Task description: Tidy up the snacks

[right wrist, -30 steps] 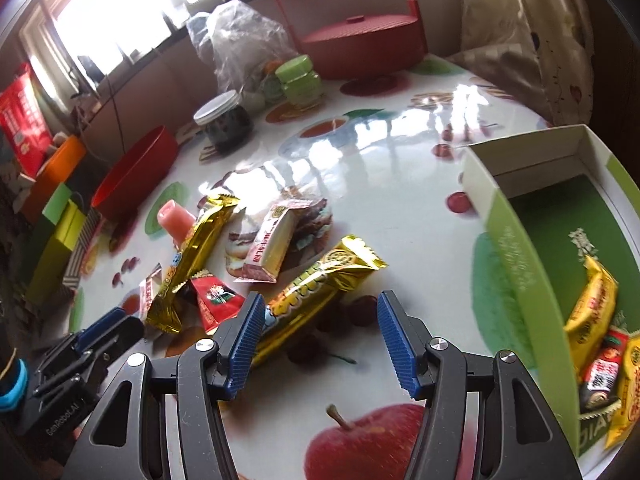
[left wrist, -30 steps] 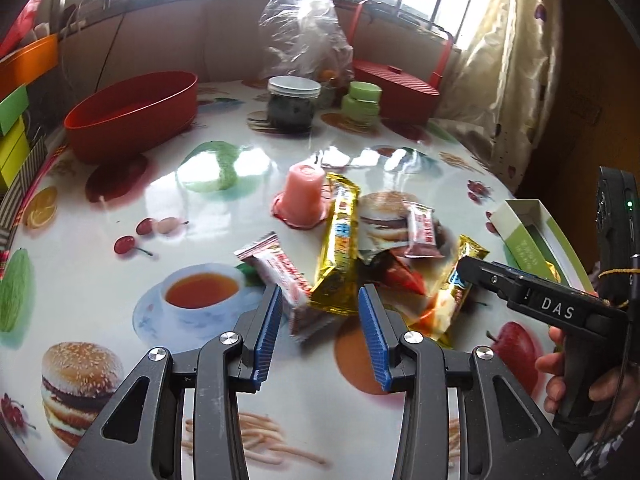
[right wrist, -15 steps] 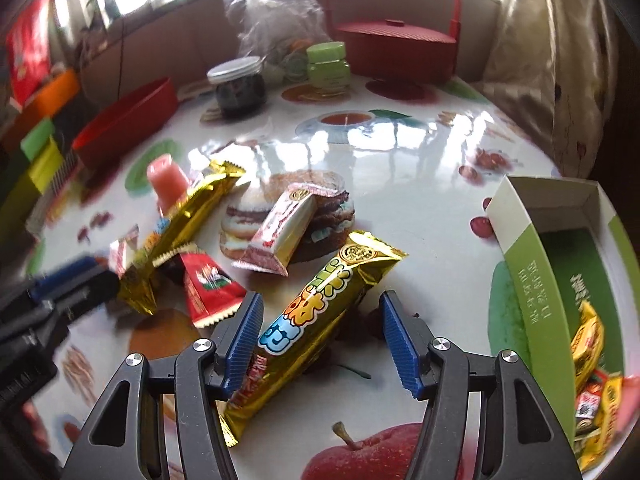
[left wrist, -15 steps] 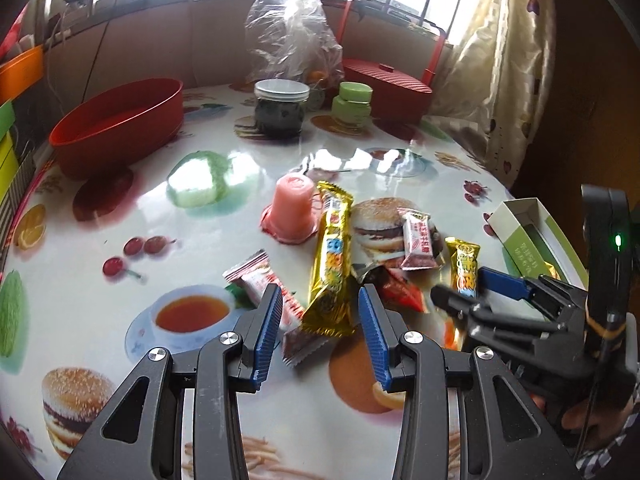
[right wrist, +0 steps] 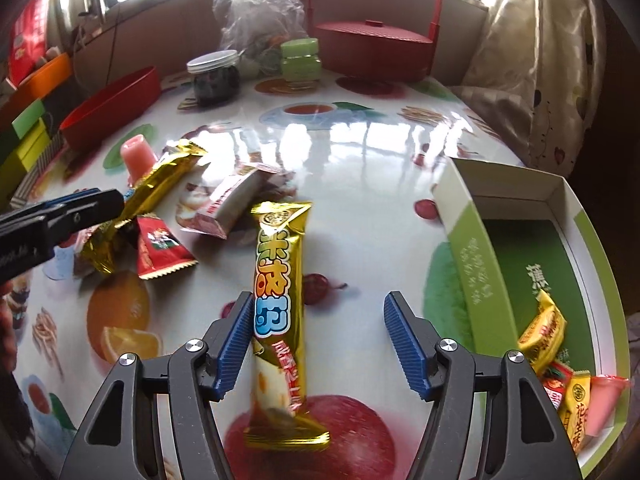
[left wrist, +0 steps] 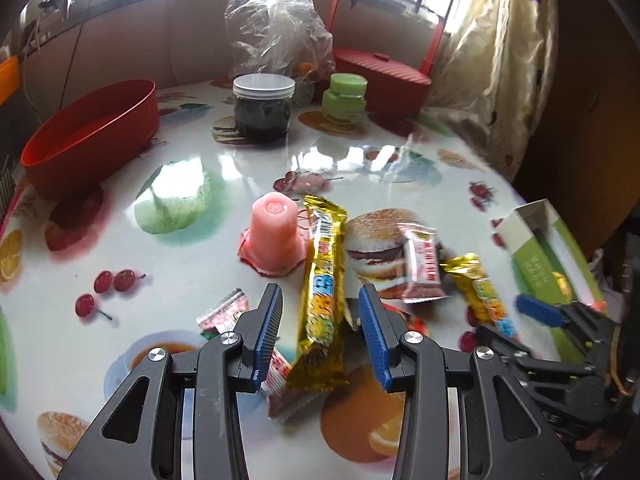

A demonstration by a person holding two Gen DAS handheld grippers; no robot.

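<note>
Gold bar, right: a long gold-wrapped bar lies flat on the counter, lengthwise between the blue pads of the right tool; bubble-style Chinese characters in yellow, orange and blue run along it, with a round gold seal at its far end.
Right tool: spread wide; the left pad is just beside the bar, the right pad well apart from it.
Gold bar, left: a second gold bar with similar coloured lettering lies between the pads of the left tool, touching neither.
Left tool: spread, nothing pinched.
Box: a green and white box sits at the counter's right edge, Chinese writing on its side wall and floor, too distorted to read; in its near end lie yellow packets and a pink cup.
Loose snacks: a pink jelly cup stands upside down beside the left bar; a pink-white packet lies on a printed burger; a red packet with a serrated edge lies near the left tool; another pink-white packet is partly hidden under the left tool's left finger.
Far edge: a red tub, a dark jar with a white lid, a green jar, a clear bag and a red basket.
</note>
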